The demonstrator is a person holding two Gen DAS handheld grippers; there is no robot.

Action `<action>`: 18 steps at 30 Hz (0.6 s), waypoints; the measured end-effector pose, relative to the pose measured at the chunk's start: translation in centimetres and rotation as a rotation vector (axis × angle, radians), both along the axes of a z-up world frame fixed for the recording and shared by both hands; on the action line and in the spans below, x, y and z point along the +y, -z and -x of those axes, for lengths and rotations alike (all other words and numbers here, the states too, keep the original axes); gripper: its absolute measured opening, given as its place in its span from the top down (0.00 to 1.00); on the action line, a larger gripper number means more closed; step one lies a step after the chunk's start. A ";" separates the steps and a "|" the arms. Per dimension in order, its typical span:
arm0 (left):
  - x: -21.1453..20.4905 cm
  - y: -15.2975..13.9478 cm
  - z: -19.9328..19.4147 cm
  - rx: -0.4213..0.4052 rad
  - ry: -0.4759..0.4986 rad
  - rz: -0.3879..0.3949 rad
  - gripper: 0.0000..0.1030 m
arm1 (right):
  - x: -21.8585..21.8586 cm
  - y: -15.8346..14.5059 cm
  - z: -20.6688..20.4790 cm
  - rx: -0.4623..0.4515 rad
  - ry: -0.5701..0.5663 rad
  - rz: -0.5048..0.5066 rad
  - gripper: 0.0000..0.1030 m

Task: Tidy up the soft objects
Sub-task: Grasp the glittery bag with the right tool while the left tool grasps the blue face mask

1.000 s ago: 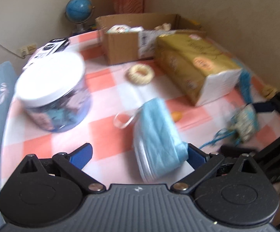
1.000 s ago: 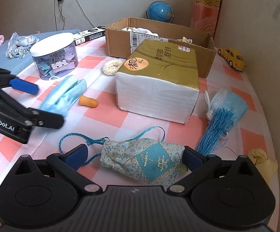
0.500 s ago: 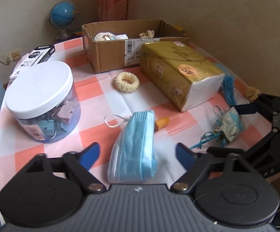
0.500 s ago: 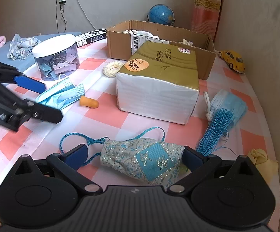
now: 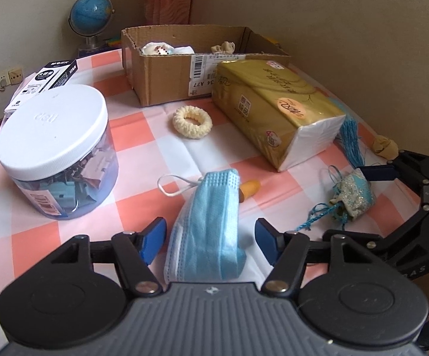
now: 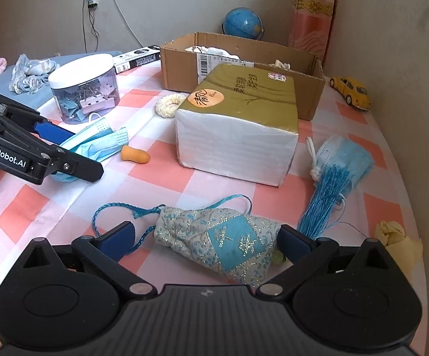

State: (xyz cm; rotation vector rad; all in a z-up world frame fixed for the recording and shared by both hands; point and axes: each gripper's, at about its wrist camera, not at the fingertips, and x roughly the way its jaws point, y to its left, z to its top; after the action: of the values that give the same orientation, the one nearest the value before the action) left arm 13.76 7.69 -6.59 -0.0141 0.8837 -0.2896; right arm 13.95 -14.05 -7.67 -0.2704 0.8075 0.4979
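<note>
The left gripper (image 5: 210, 238), wide a second ago, is closing its jaws around the blue face mask (image 5: 211, 228) on the checked table (image 5: 161, 151), pads not yet touching. The right gripper (image 6: 205, 235) straddles the embroidered pouch (image 6: 220, 246), unclamped. Pickup looks imminent.

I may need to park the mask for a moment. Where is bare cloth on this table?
Bare cloth lies between the clip jar, the cream ring and the blue mask, and in front of the tissue pack toward the pouch. It is crowded right of the pack, around the tassel and second mask, and by the cardboard box.
</note>
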 end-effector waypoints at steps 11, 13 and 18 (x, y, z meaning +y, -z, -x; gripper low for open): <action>-0.1 0.0 -0.2 -0.007 0.010 -0.003 0.37 | -0.4 -0.5 0.2 0.013 0.013 -0.041 0.03; -0.1 0.0 -0.2 -0.008 0.013 -0.005 0.38 | -0.3 -0.5 0.2 0.014 0.010 -0.046 0.07; 0.0 -0.2 -0.1 -0.002 0.025 -0.016 0.52 | -0.1 -0.5 0.1 0.013 0.016 -0.020 0.19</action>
State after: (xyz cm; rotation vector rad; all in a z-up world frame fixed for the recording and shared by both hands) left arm 13.86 7.72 -6.37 0.0124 0.8850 -0.3059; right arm 13.89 -14.17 -7.17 -0.2426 0.8164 0.4927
